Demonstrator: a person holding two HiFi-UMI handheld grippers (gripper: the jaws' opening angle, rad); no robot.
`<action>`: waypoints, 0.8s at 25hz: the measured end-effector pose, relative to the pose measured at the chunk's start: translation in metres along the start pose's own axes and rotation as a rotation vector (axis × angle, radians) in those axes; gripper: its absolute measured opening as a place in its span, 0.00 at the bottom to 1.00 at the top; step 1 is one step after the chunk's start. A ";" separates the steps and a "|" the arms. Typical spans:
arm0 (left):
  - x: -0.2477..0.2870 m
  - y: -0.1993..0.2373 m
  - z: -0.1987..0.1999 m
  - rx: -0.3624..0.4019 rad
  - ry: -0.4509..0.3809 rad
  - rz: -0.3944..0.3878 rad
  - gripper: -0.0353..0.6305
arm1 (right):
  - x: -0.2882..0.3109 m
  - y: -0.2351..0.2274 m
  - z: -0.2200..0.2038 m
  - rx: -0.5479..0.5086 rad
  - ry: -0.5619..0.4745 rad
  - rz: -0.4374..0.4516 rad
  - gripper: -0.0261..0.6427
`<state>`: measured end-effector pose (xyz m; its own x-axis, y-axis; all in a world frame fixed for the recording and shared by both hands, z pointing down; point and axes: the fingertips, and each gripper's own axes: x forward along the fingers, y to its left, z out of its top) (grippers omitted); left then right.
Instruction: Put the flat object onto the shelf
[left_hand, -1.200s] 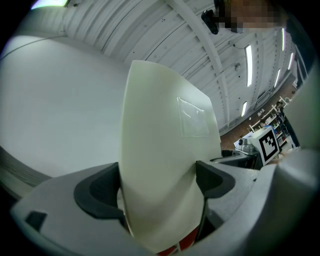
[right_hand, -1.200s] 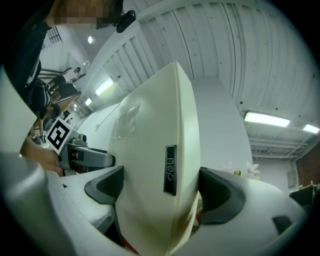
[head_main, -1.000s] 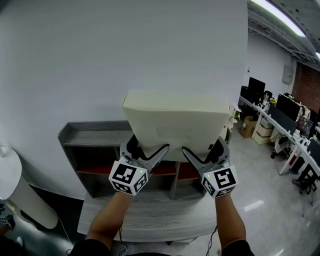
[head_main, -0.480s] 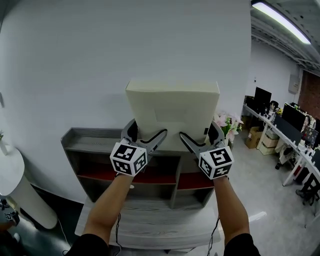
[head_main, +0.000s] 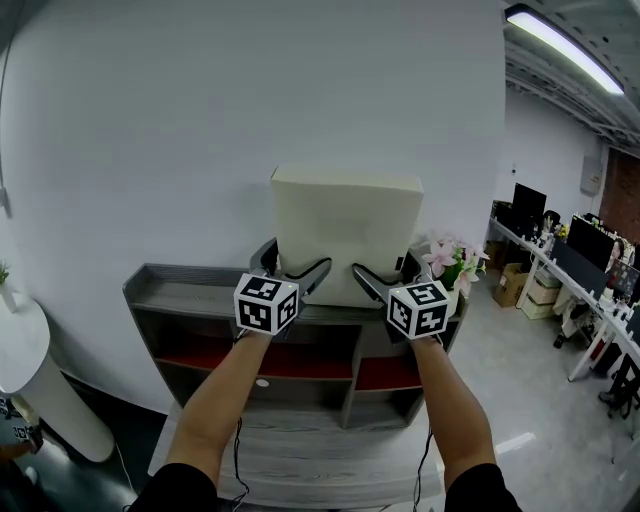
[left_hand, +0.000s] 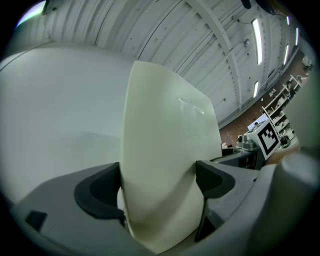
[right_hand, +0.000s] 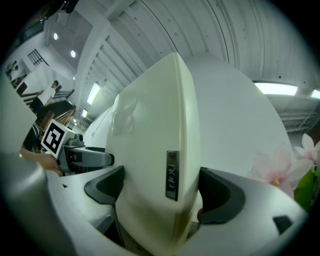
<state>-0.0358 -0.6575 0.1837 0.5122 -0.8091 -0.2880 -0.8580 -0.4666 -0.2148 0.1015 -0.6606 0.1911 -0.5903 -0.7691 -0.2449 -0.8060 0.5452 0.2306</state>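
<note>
The grey shelf (head_main: 170, 285) stands against the wall (head_main: 200, 150). The pad (head_main: 345, 230) has moved forward over its top board and stands more upright than a second ago, so set-down looks close. The left gripper (head_main: 290, 275) and right gripper (head_main: 385, 280) each clamp the pad's lower edge, near the flowers (head_main: 450, 262).

1. The cream-white flat rectangular slab (head_main: 347, 235) at the centre of the frame is plain, with a small silver badge on one edge.
2. The left tool (head_main: 297, 275) and right tool (head_main: 372, 280) are dark grey; their cubes bear black-and-white square markers.
3. The grey wood-grain shelf (head_main: 180, 285) has red inner boards.
4. The pink flowers (head_main: 450, 260) at mid-right have green leaves.
</note>
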 end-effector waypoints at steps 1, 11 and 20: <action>0.002 0.002 -0.003 -0.006 0.009 0.003 0.76 | 0.003 -0.001 -0.003 0.009 0.010 0.001 0.73; 0.022 0.020 -0.024 -0.075 0.052 0.019 0.76 | 0.028 -0.011 -0.019 0.066 0.073 -0.007 0.74; 0.028 0.021 -0.027 -0.080 0.035 0.018 0.76 | 0.032 -0.017 -0.016 0.058 0.035 -0.099 0.74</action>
<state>-0.0402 -0.6996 0.1960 0.4966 -0.8287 -0.2581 -0.8679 -0.4782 -0.1344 0.0966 -0.7000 0.1947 -0.5069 -0.8306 -0.2303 -0.8619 0.4840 0.1516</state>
